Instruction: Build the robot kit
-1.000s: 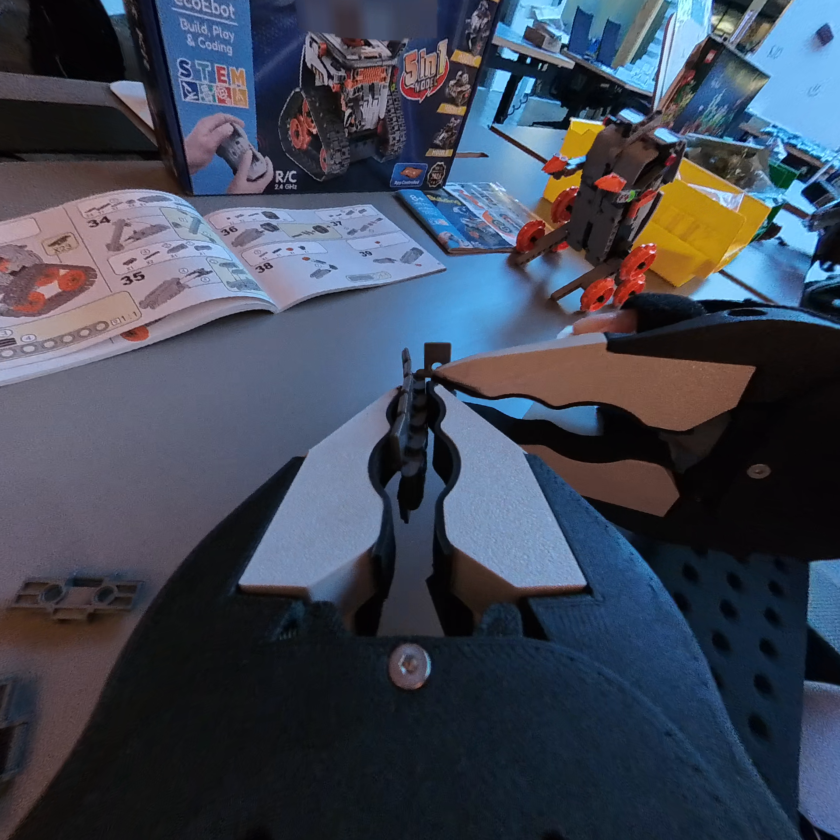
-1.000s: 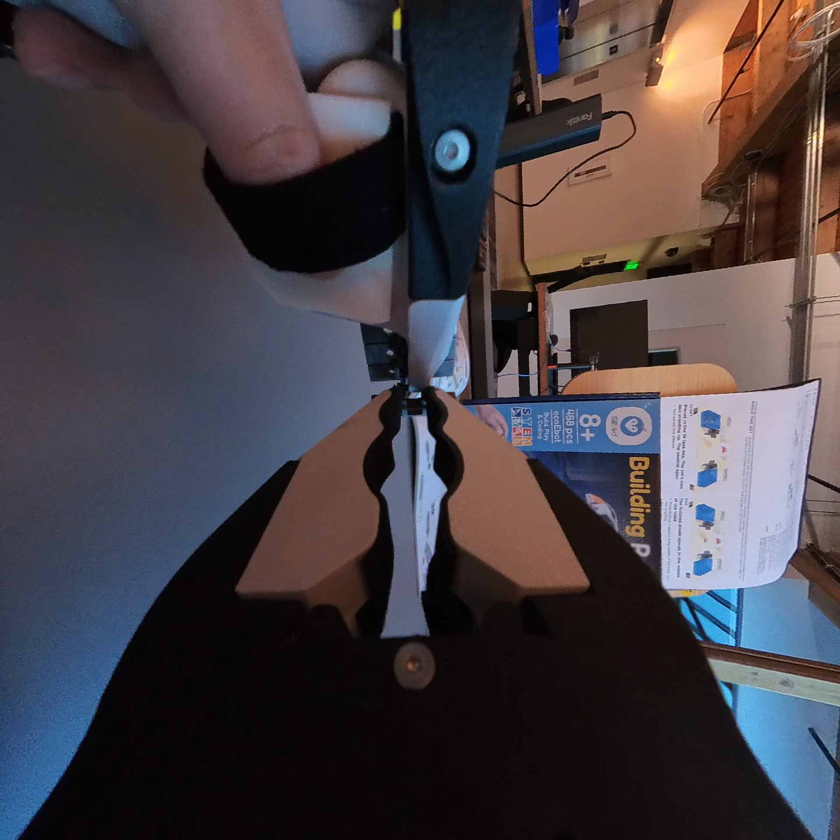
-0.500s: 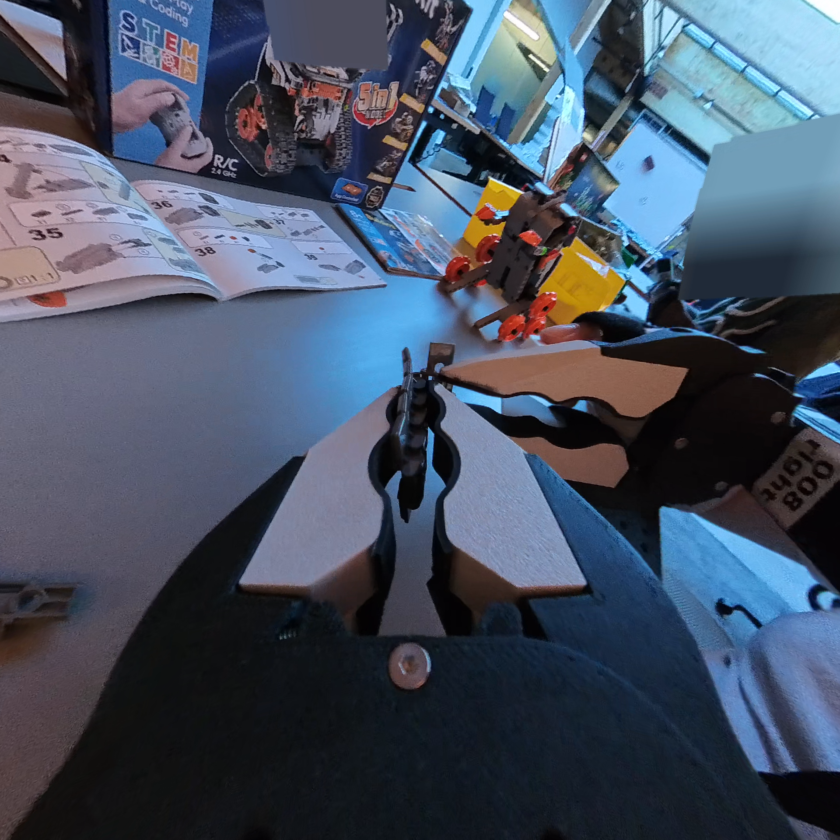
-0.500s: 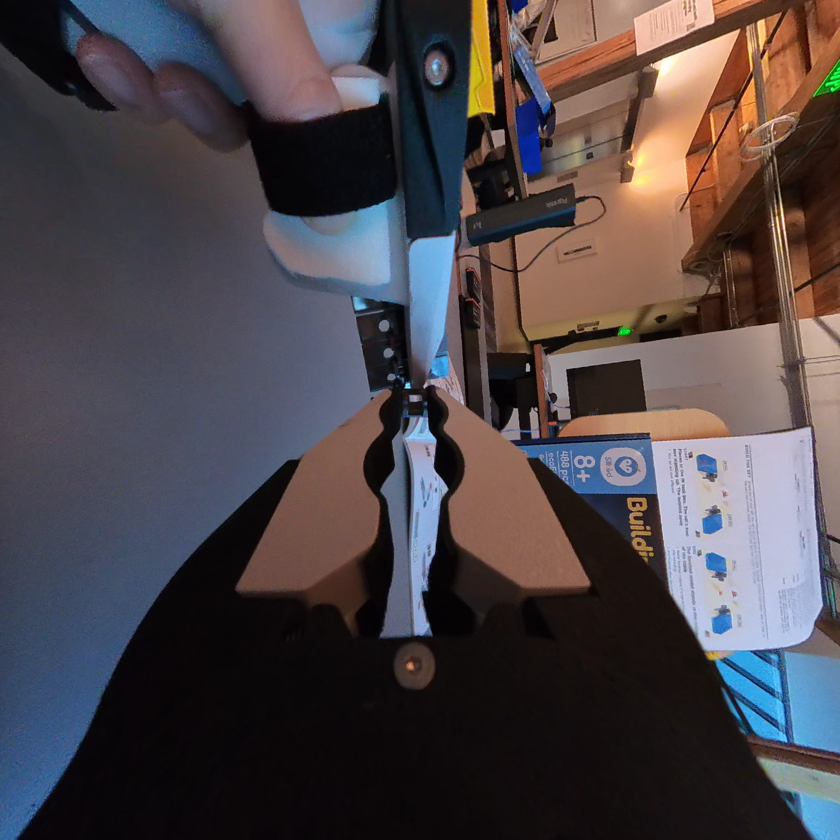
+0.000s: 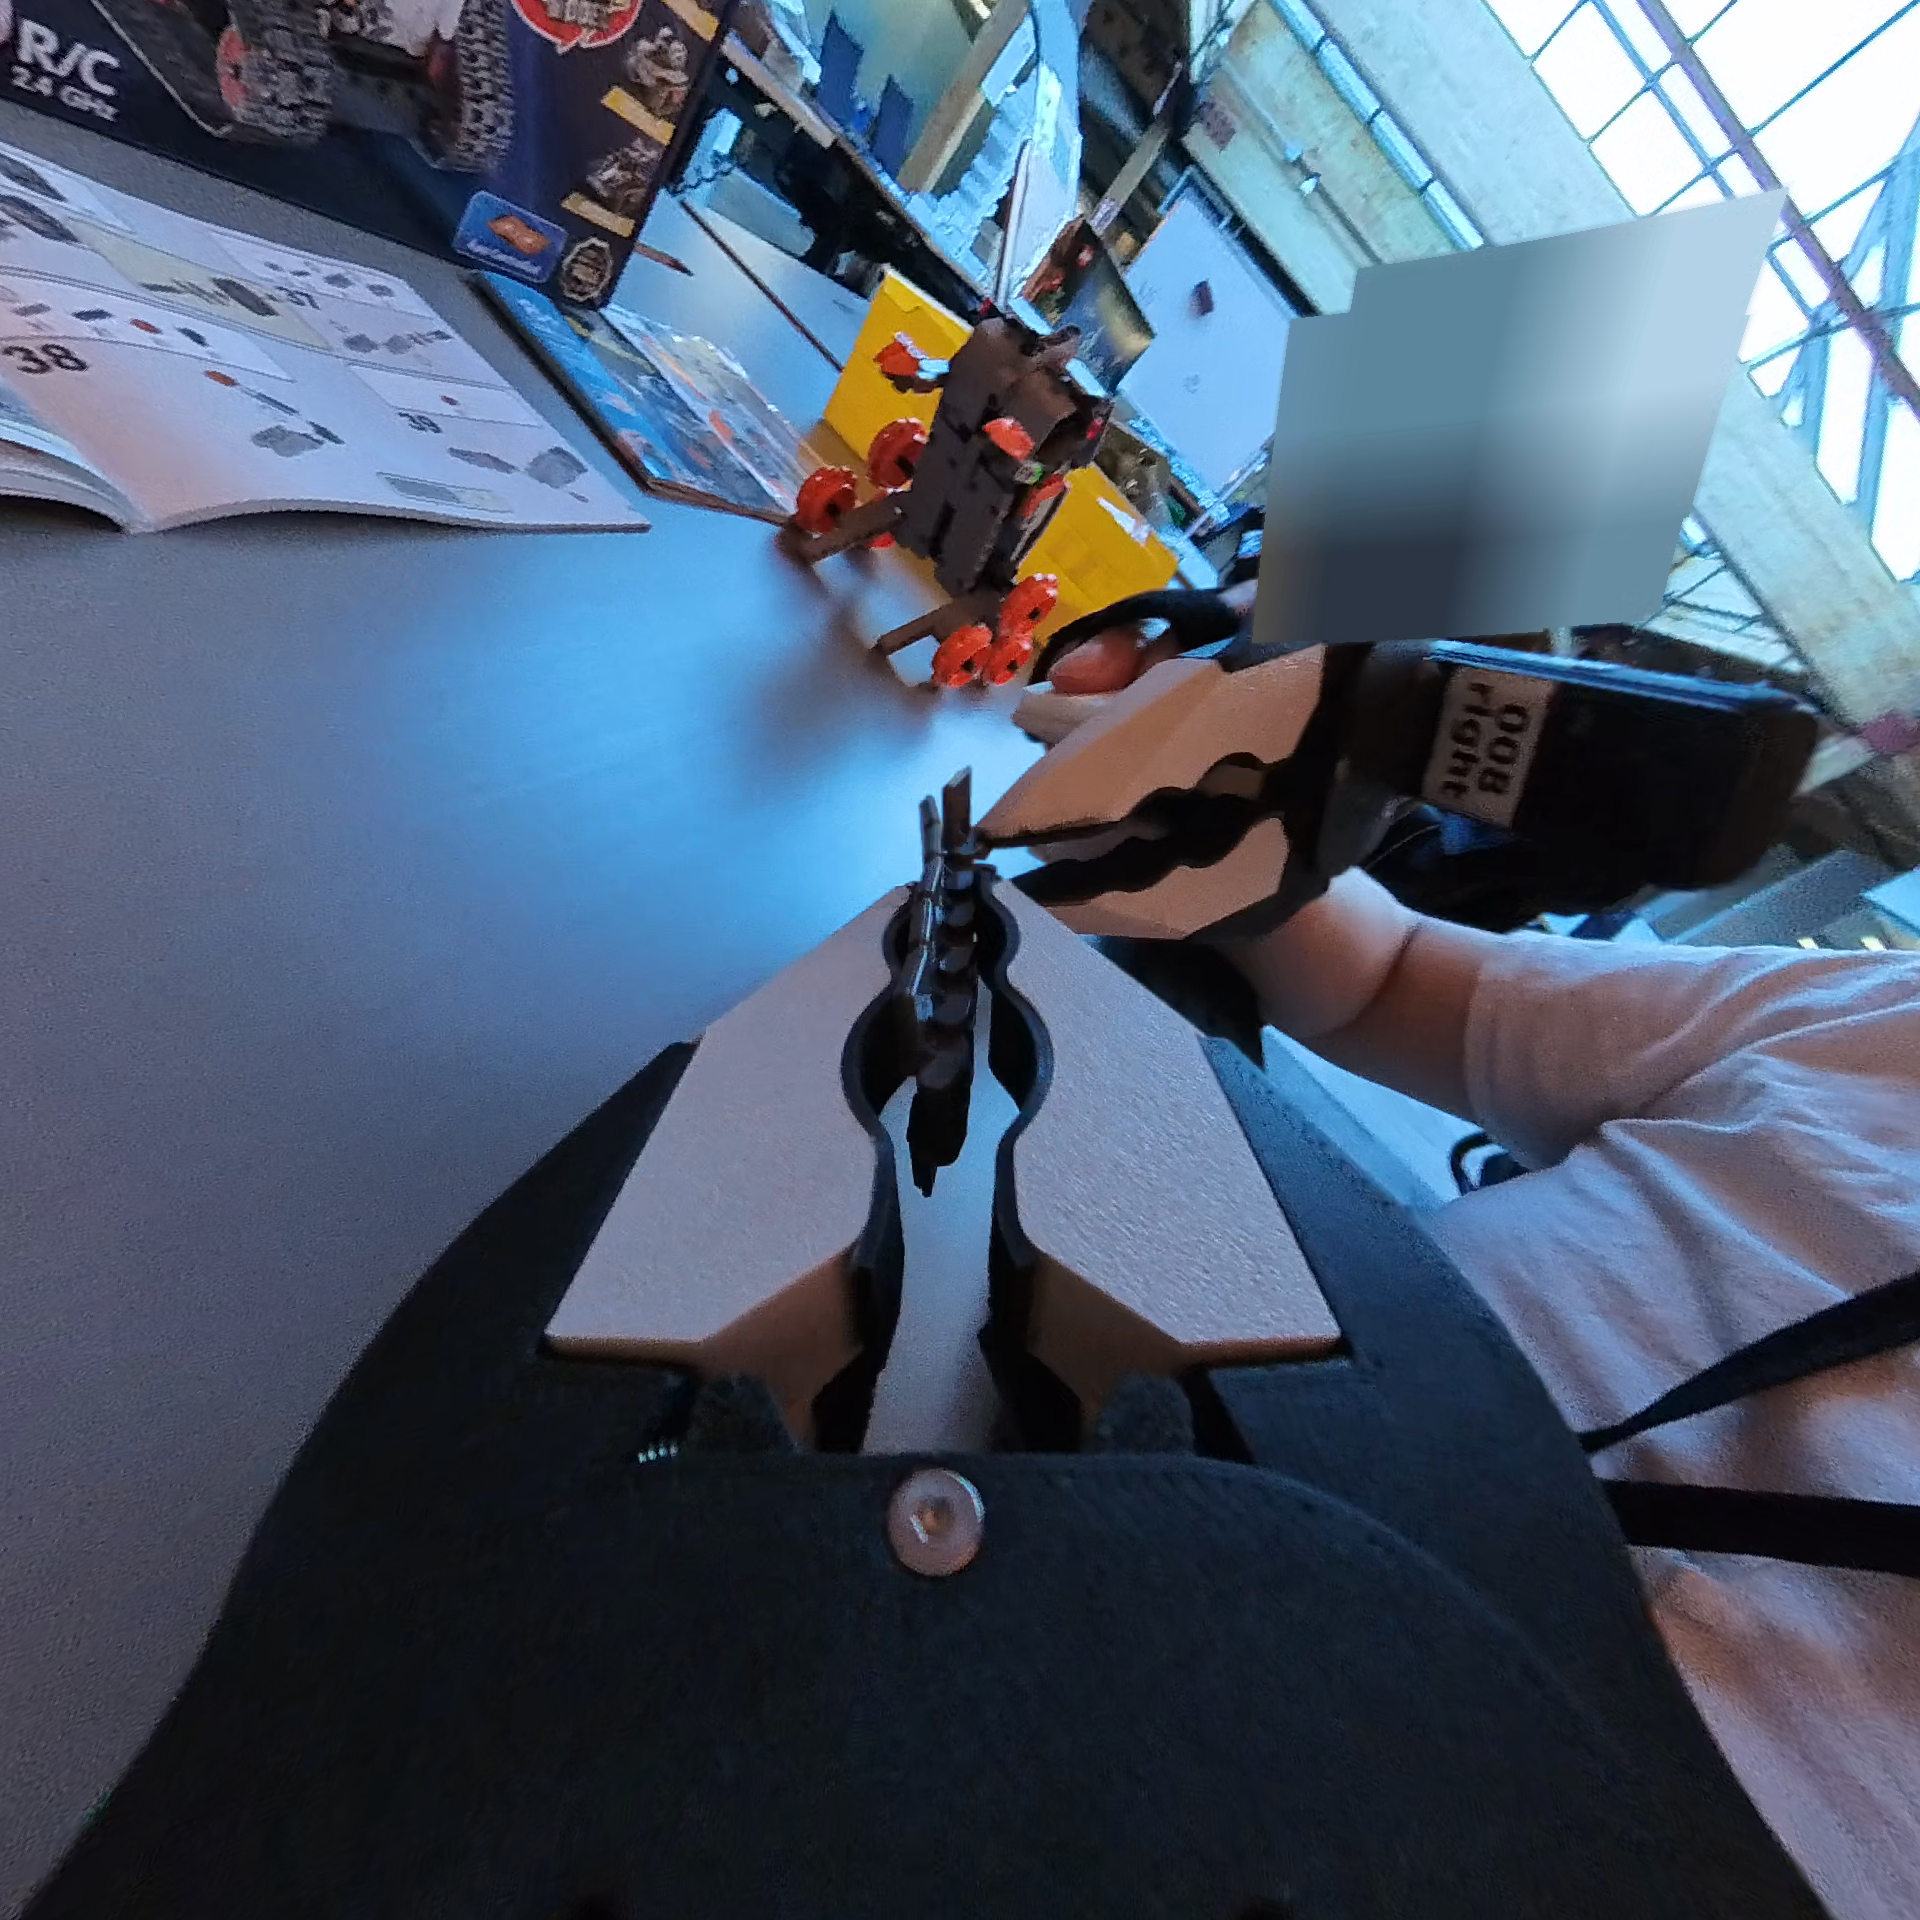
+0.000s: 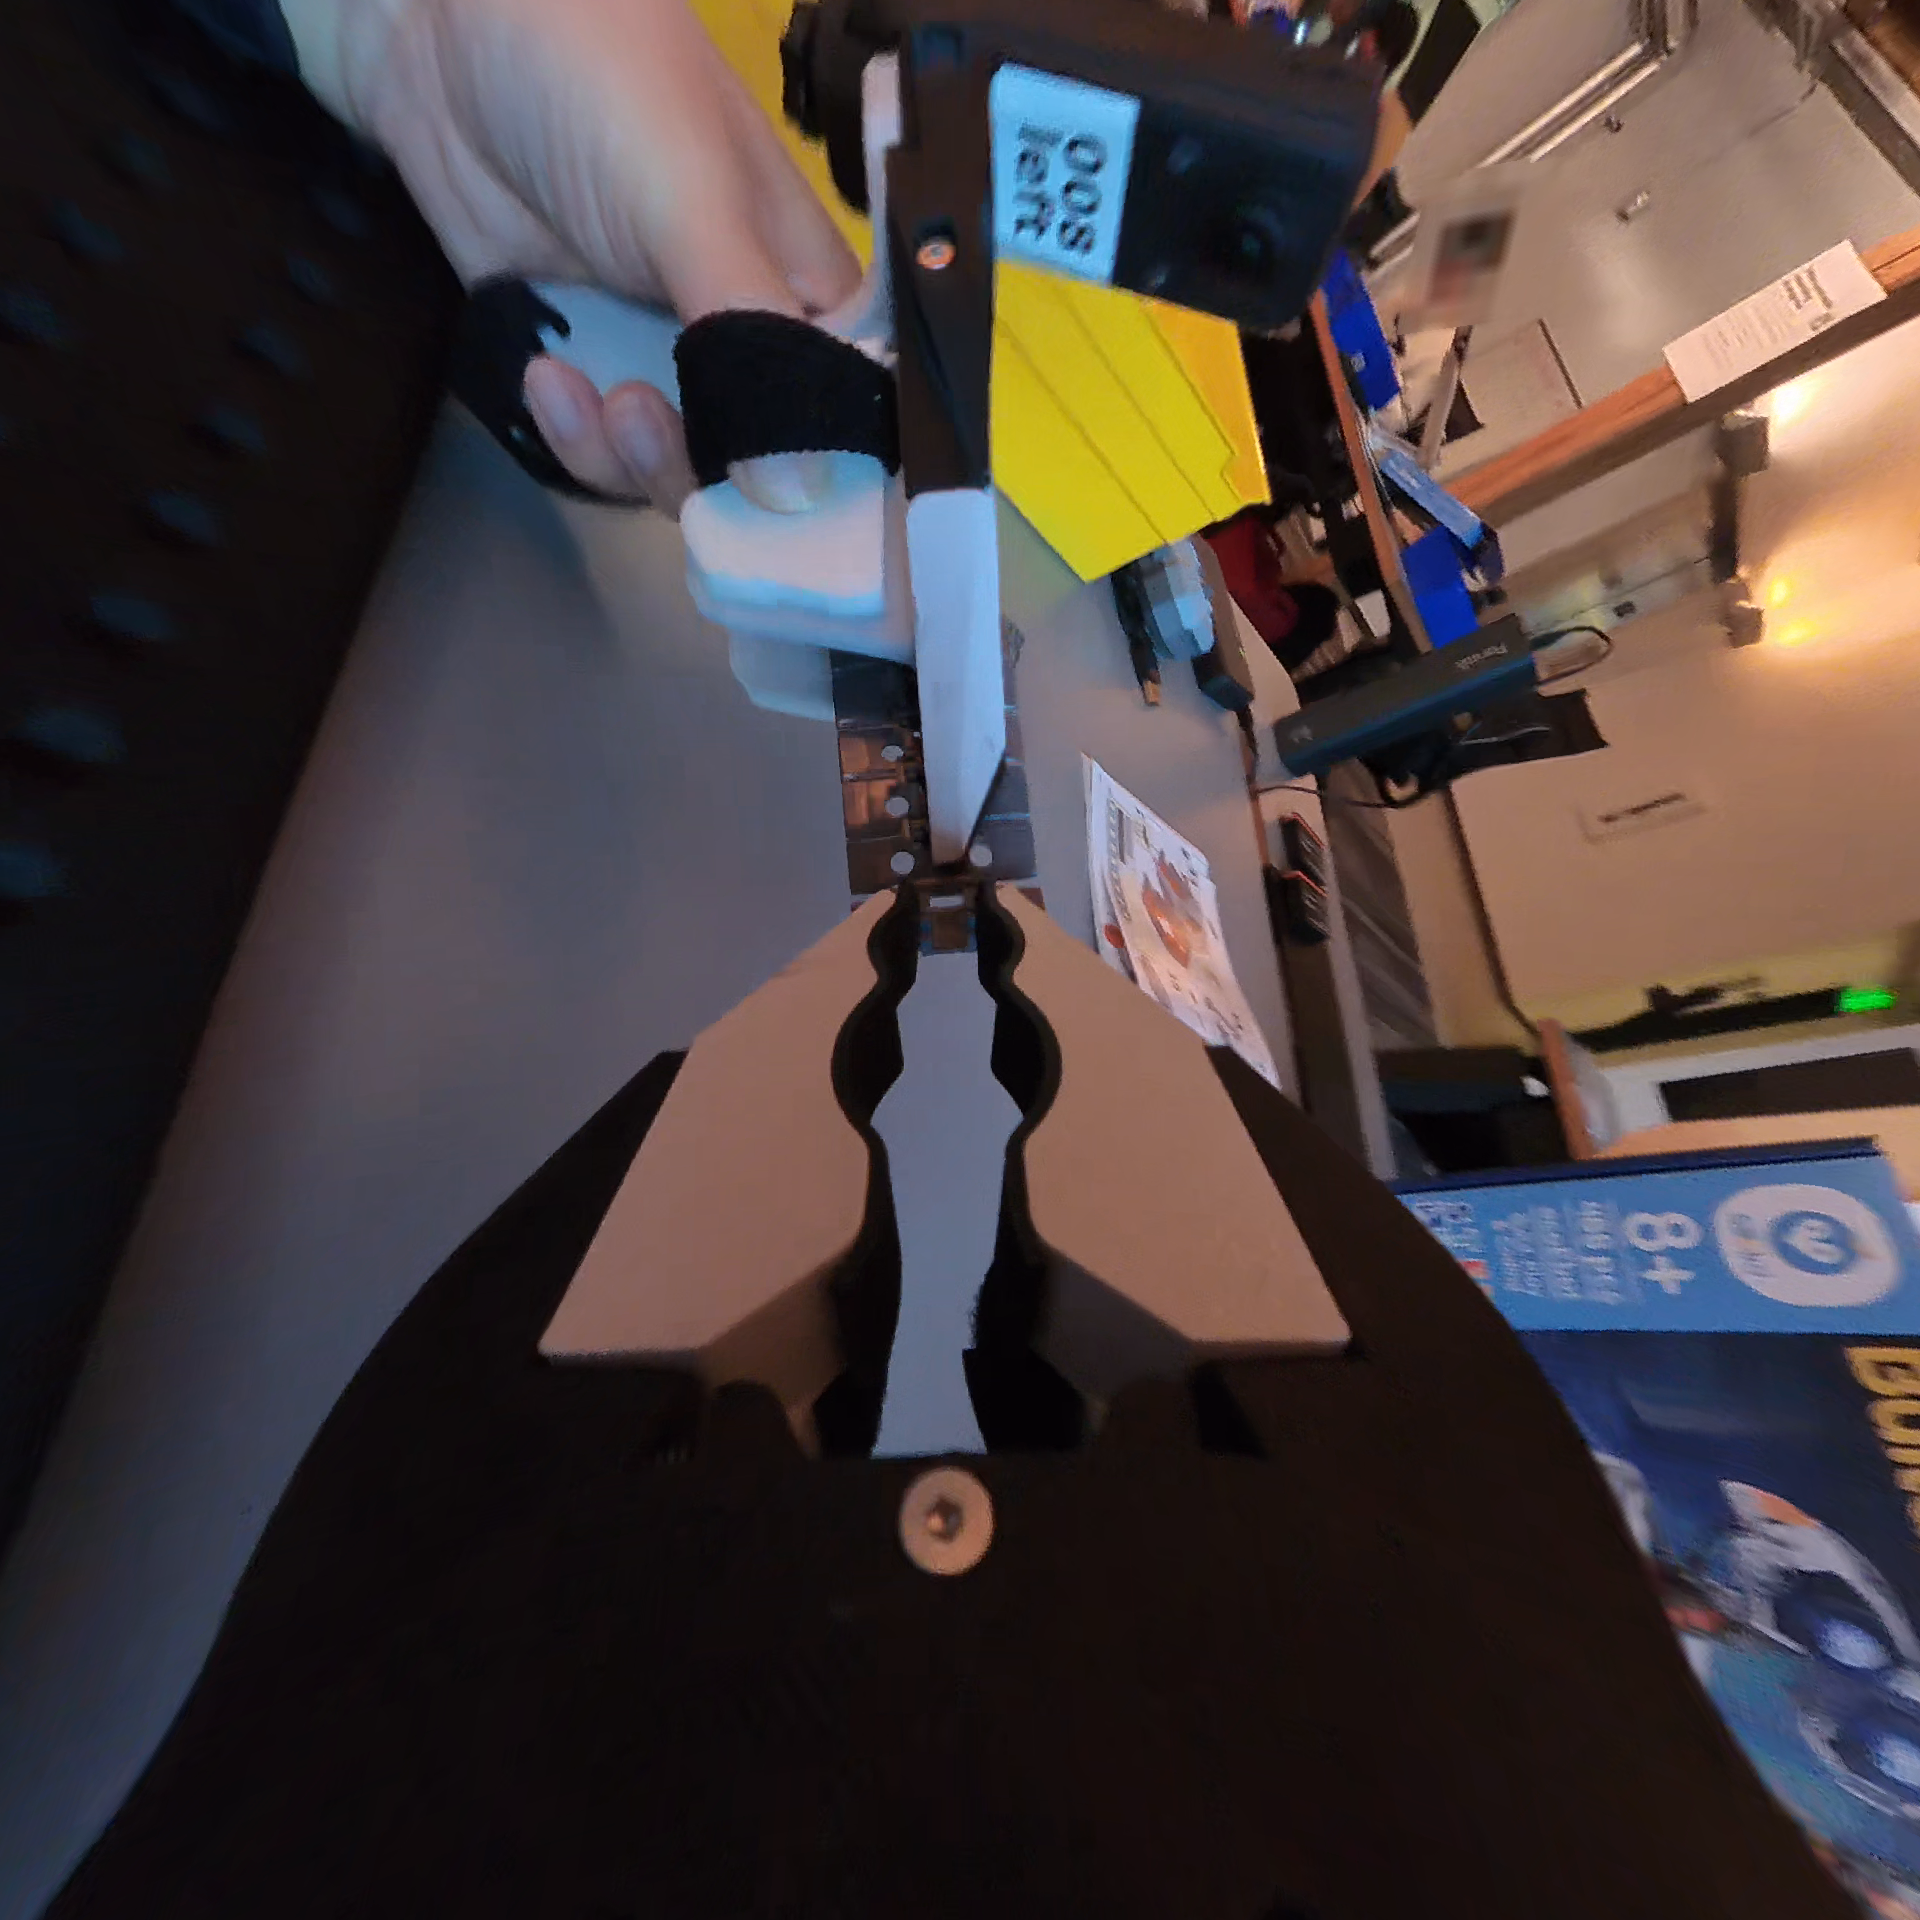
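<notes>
At frame centre we clamp a dark track strip (image 5: 940,997) in our left gripper (image 5: 948,883), while our right gripper (image 5: 982,831) from the right pinches a small piece (image 5: 958,798) at its tip

The left gripper (image 5: 948,894) is closed tight, its two tan fingers (image 5: 769,1101) pinching something small and dark between their tips. The right gripper (image 5: 982,831) comes in from the side and its tips meet the left one's tips, almost at a right angle. Its jaws are closed too, nipping the same small dark thing. A bare hand (image 6: 582,197) holds the left gripper's handle, with a black strap round one finger.
</notes>
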